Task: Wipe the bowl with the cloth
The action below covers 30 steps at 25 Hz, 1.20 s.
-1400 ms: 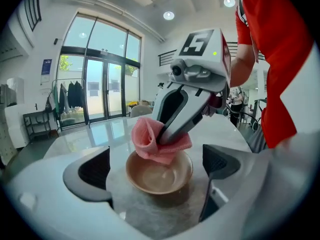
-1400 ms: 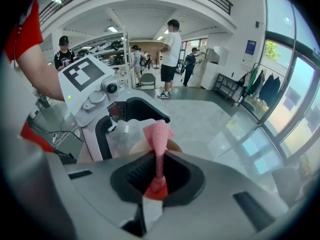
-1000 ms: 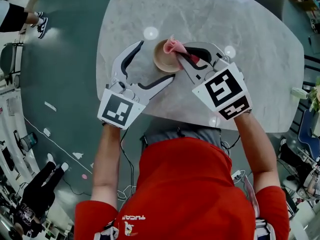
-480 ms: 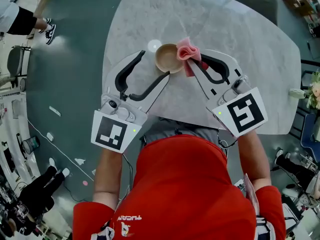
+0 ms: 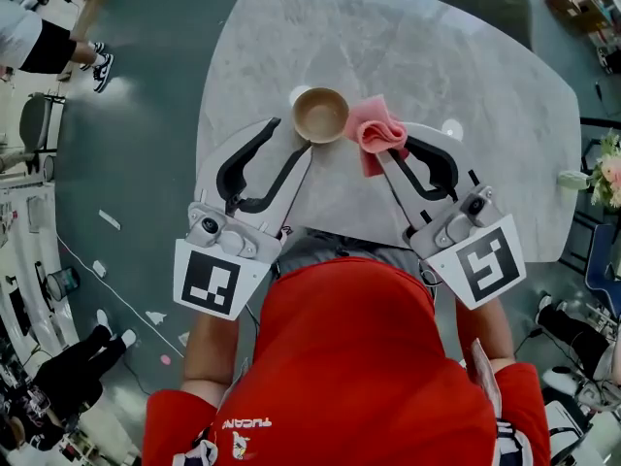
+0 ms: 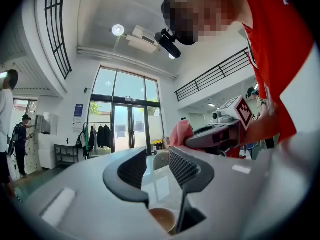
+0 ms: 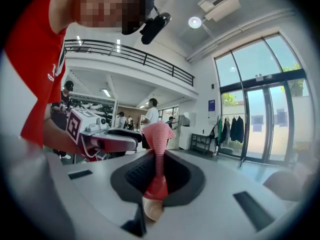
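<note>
A tan wooden bowl (image 5: pixel 321 115) stands upright on the marble table (image 5: pixel 388 37). My right gripper (image 5: pixel 381 147) is shut on a pink cloth (image 5: pixel 376 128), which hangs bunched just right of the bowl and outside it. The right gripper view shows the cloth (image 7: pixel 158 156) pinched between the ribbed pads. My left gripper (image 5: pixel 291 136) sits just short of the bowl on its near-left side. Its jaws are closing, with a gap and nothing between them (image 6: pixel 157 164). From the left gripper view the cloth (image 6: pixel 181 132) and the right gripper (image 6: pixel 220 134) show ahead to the right.
The table's near edge runs just under both grippers, close to the person's red shirt (image 5: pixel 359 357). A dark chair back (image 5: pixel 495 3) stands at the far side. Flowers (image 5: pixel 608 178) sit past the right edge. People stand on the floor at far left (image 5: pixel 39 37).
The right gripper drew the cloth out of the bowl and off to its right. Both grippers pulled back toward the person, and the left jaws narrowed away from the bowl.
</note>
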Each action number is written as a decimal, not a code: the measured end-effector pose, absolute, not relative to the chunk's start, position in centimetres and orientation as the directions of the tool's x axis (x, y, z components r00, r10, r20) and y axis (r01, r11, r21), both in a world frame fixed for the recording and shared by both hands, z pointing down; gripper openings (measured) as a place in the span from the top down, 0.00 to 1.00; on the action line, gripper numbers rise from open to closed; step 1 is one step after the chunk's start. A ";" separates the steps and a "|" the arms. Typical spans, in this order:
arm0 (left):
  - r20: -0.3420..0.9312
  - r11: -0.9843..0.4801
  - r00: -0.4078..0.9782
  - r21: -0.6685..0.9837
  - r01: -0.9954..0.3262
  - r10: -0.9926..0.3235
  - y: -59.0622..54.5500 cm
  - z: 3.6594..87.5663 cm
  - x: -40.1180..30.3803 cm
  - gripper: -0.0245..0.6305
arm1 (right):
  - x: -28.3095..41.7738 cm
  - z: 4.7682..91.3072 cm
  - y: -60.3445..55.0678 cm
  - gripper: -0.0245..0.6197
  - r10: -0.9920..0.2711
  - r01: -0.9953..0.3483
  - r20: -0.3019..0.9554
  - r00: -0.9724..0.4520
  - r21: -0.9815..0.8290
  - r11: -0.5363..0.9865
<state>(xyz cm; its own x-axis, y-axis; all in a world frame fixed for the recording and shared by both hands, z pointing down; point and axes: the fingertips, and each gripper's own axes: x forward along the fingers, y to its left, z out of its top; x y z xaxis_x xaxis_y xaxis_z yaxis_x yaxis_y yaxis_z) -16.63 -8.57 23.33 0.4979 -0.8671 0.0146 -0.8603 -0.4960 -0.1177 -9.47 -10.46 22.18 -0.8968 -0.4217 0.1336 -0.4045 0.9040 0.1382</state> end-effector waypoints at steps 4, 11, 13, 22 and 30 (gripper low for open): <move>0.008 -0.486 0.489 -0.122 -0.865 -0.872 -8.2 23.7 -15.7 0.79 | -7.9 22.9 -10.0 0.93 -0.421 -0.408 0.102 -0.901 0.123 0.904; 0.004 -0.456 0.460 -0.132 -0.880 -0.888 -6.7 23.3 -14.0 0.89 | -5.3 22.7 -8.2 0.93 -0.409 -0.404 0.044 -0.911 0.097 0.910; 0.009 -0.451 0.454 -0.133 -0.883 -0.891 -6.6 23.7 -13.4 0.92 | -4.6 23.0 -8.0 0.93 -0.403 -0.399 0.032 -0.914 0.088 0.913; 0.008 -0.455 0.458 -0.129 -0.881 -0.889 -6.7 24.4 -11.0 0.96 | -3.4 24.1 -7.3 0.93 -0.359 -0.359 -0.004 -0.933 0.054 0.932; 0.010 -0.462 0.464 -0.127 -0.878 -0.886 -7.0 24.3 -9.8 0.96 | -3.4 24.4 -7.2 0.93 -0.323 -0.323 -0.024 -0.946 0.006 0.946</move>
<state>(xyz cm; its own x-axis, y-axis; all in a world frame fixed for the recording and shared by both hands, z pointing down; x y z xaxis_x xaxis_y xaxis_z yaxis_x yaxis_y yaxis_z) -9.85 -6.99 24.29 0.4644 -0.8856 0.0102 -0.8778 -0.4618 -0.1274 -3.38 -7.17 24.37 -0.9461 -0.3229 -0.0243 -0.3231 0.9463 0.0058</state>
